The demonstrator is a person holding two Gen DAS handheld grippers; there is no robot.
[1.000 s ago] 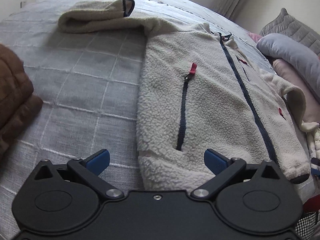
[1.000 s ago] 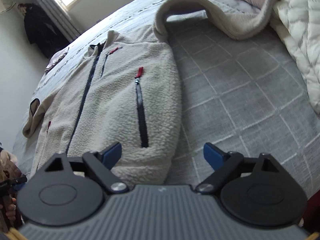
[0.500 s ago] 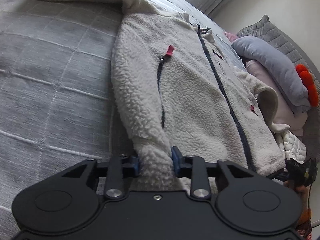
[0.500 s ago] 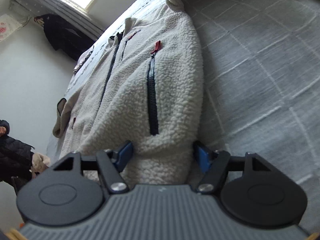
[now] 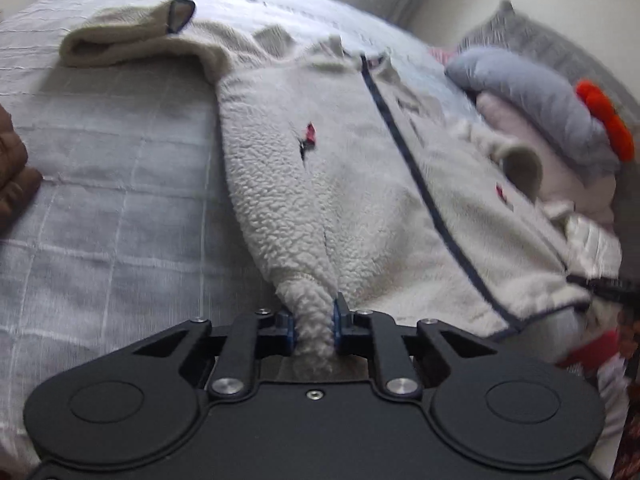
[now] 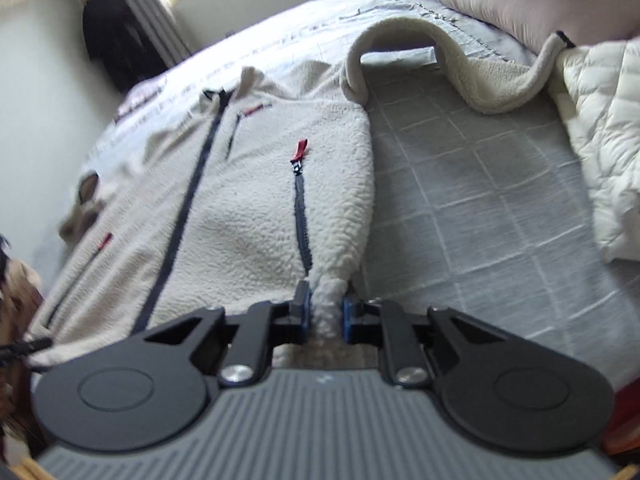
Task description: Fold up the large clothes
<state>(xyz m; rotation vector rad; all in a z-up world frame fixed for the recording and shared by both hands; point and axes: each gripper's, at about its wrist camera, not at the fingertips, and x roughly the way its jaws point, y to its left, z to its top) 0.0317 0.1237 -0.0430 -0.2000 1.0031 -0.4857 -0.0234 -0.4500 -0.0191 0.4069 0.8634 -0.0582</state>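
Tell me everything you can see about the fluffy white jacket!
The fleece jacket looks cream and woolly, with a dark front zipper and red-tabbed pocket zippers. It lies front-up on the grey quilted bed, sleeves spread outward. The left gripper and right gripper each pinch a bottom hem corner.

- Left of the left gripper (image 5: 314, 326), bare grey checked bedspread (image 5: 112, 184) lay open.
- Right of the right gripper (image 6: 323, 316), a cream quilted puffer jacket (image 6: 600, 140) blocked passage.
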